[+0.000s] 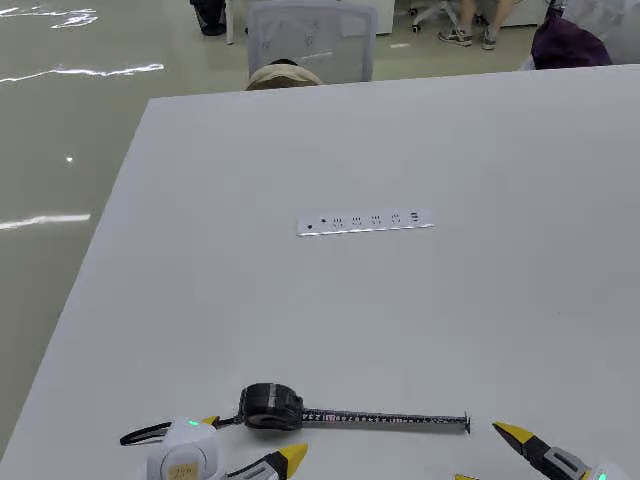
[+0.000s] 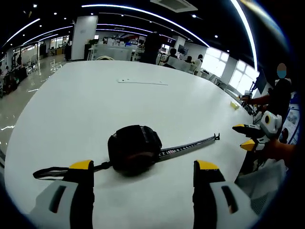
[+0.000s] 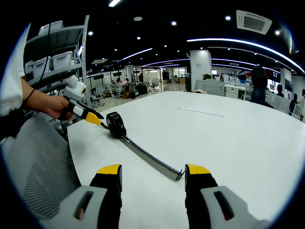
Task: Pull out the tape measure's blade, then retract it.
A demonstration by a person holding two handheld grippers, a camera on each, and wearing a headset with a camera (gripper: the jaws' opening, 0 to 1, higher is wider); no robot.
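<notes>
- One tape measure (image 1: 272,406): black case, blade (image 1: 390,418) extended flat along the white worktop (image 1: 400,140).
- Two grippers: left gripper (image 2: 143,165), right gripper (image 3: 153,169); both jaws spread.
- One power strip (image 1: 365,221).

A wide white table (image 1: 200,300) carries two things. Near its front edge lies a black tape measure (image 1: 271,406), its blade (image 1: 390,418) drawn out flat along the tabletop to the right and ending in a small hook (image 1: 466,423), with a black strap (image 1: 145,435) trailing off to the left. Well apart, toward the middle, a long white power strip (image 1: 365,221) lies flat, roughly parallel to the blade
</notes>
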